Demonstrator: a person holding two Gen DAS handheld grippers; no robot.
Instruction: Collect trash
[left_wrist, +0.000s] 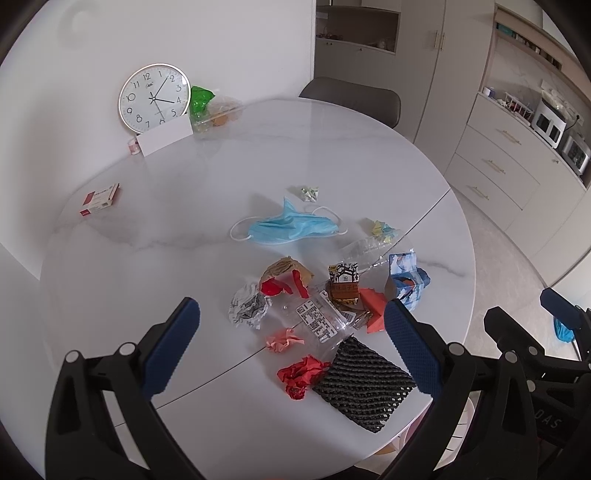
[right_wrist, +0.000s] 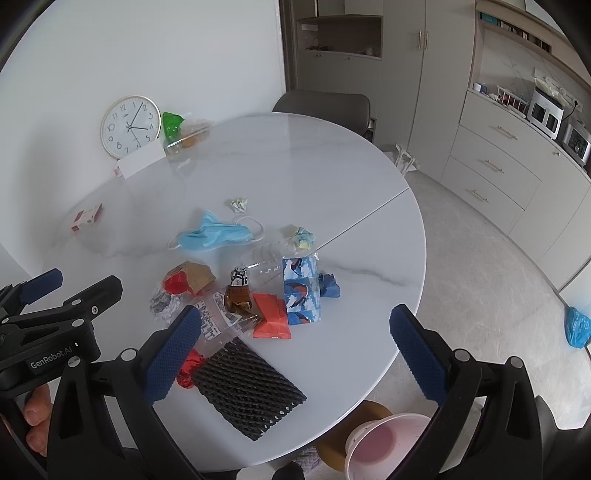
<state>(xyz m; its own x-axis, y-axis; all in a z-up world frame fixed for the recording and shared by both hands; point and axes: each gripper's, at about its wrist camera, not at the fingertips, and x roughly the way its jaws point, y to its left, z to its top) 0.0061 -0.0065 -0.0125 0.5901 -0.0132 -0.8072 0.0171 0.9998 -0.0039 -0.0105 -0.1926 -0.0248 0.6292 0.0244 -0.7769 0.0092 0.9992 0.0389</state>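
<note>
Trash (left_wrist: 317, 295) lies scattered at the centre of the round white surface (left_wrist: 147, 229), above and between the fingers of the left gripper (left_wrist: 291, 347), whose jaws stand wide apart and empty. Black foam mesh (right_wrist: 249, 391) occupies the lower centre of the right wrist view, between the spread, empty fingers of the right gripper (right_wrist: 295, 354). Pink bin (right_wrist: 380, 443) sits lower right, below the surface's edge.
</note>
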